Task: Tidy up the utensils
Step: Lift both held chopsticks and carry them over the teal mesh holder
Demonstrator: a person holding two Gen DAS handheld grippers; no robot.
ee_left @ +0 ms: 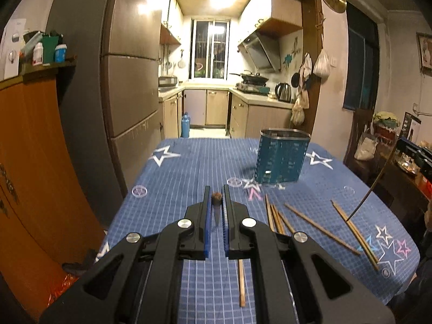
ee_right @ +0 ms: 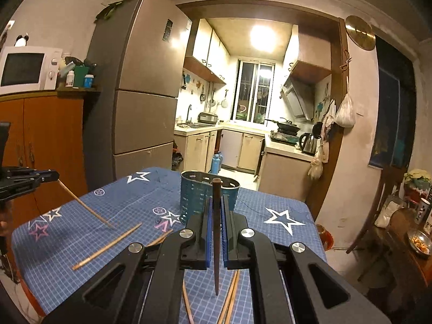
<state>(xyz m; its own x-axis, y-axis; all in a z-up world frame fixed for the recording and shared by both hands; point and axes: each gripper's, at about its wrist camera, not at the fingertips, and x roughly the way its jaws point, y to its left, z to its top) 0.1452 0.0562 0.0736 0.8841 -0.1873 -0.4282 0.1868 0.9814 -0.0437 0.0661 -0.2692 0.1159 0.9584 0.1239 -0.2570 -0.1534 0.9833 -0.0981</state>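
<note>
My left gripper point(ee_left: 216, 197) is shut on a chopstick point(ee_left: 216, 210) that points toward the camera, its butt end between the fingertips. From the right wrist view this chopstick point(ee_right: 86, 208) slants down from the left gripper point(ee_right: 51, 176) to the tablecloth. My right gripper point(ee_right: 216, 202) is shut on a dark chopstick point(ee_right: 216, 232), held upright. It also shows in the left wrist view point(ee_left: 372, 183). The teal perforated utensil holder point(ee_left: 280, 159) stands on the table beyond both grippers point(ee_right: 208, 197). Several wooden chopsticks point(ee_left: 321, 226) lie loose on the cloth.
The table has a blue checked cloth with stars point(ee_left: 189, 167). An orange cabinet point(ee_left: 35, 162) and a fridge point(ee_left: 129, 81) stand to the left. A cluttered side table point(ee_left: 405, 159) is at the right. The kitchen opens behind.
</note>
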